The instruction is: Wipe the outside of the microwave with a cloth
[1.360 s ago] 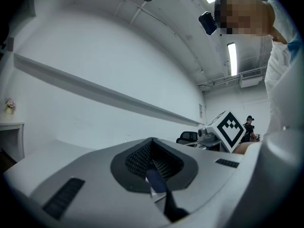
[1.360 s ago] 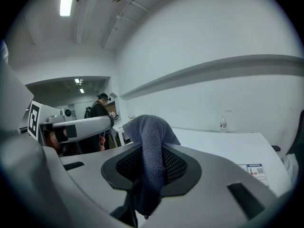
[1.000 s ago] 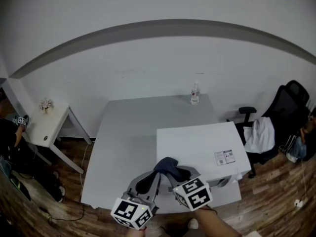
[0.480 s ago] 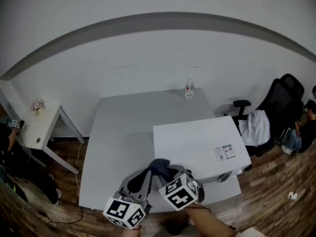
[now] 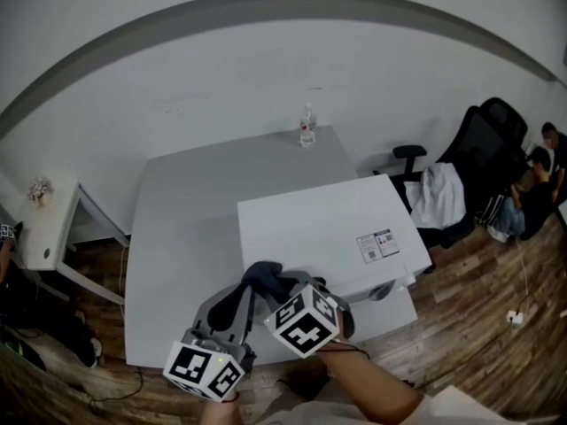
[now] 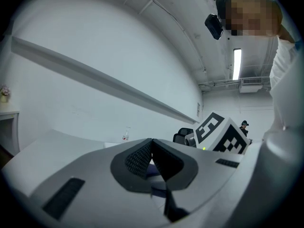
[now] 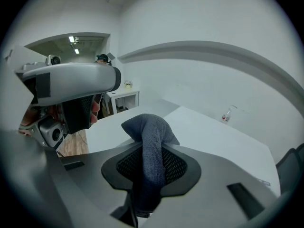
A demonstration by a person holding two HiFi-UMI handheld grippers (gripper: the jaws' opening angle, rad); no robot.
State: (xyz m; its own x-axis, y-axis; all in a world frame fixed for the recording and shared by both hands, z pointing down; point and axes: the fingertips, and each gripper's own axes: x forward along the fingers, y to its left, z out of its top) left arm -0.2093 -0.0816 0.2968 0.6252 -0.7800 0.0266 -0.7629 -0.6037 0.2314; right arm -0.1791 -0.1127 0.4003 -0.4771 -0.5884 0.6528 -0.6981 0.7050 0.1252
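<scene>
The white microwave point(image 5: 328, 228) stands on the grey table point(image 5: 177, 237), seen from above in the head view. My right gripper point(image 5: 285, 289) is shut on a dark blue-grey cloth point(image 5: 264, 277) at the microwave's near left corner. In the right gripper view the cloth point(image 7: 151, 141) stands up in a fold between the pads point(image 7: 176, 167) of the right gripper point(image 7: 151, 161), with the microwave's top point(image 7: 213, 141) beyond. My left gripper point(image 5: 229, 304) sits just left of it. Its jaws meet at the tips with nothing held, as the left gripper point(image 6: 152, 140) shows in its own view.
A small water bottle point(image 5: 306, 127) stands at the table's far edge by the wall. A white side table point(image 5: 40, 228) is on the left. A black office chair point(image 5: 443, 193) with a white garment and a seated person point(image 5: 532, 184) are on the right, on the wood floor.
The head view has swung, so everything sits further left in the picture. Both grippers stay at the microwave's near left corner, and the cloth remains gripped.
</scene>
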